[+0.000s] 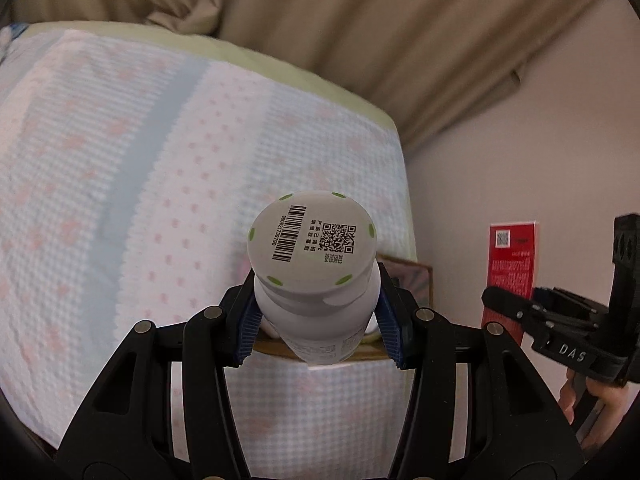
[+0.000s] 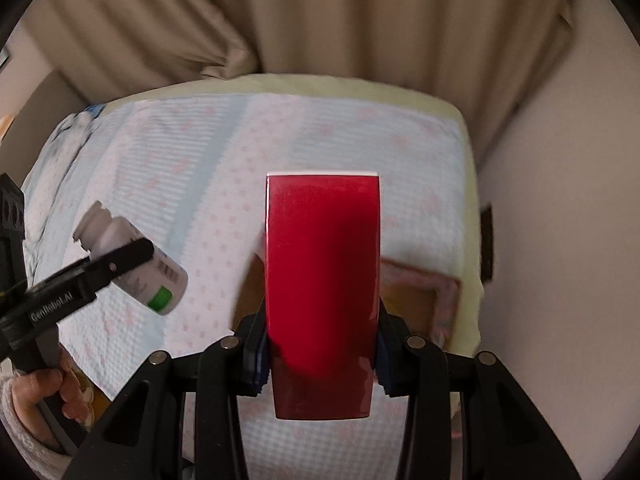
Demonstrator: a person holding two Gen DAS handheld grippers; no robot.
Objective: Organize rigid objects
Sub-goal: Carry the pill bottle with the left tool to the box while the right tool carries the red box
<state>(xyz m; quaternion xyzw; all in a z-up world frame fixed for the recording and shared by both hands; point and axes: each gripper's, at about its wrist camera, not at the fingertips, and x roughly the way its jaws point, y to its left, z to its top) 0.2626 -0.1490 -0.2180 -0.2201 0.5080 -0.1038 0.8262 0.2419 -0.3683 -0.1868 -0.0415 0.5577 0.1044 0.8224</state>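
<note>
A white bottle (image 1: 312, 244), its cap printed with a barcode and a QR code, is clamped between the blue pads of my left gripper (image 1: 318, 332) and held above the bed. From the right wrist view the same bottle (image 2: 116, 232) shows a green label, tilted in the left gripper (image 2: 132, 256). My right gripper (image 2: 320, 360) is shut on a glossy red box (image 2: 322, 280), also held above the bed. In the left wrist view the red box (image 1: 512, 272) hangs at the far right in the right gripper (image 1: 516, 304).
A bed (image 2: 200, 200) with a white, blue and pink dotted cover lies below. A shallow cardboard tray (image 2: 416, 304) with a patterned rim sits near its right edge. Beige curtains (image 2: 320, 20) hang behind, and a plain wall (image 2: 560, 240) stands on the right. A hand (image 2: 40, 396) grips the left handle.
</note>
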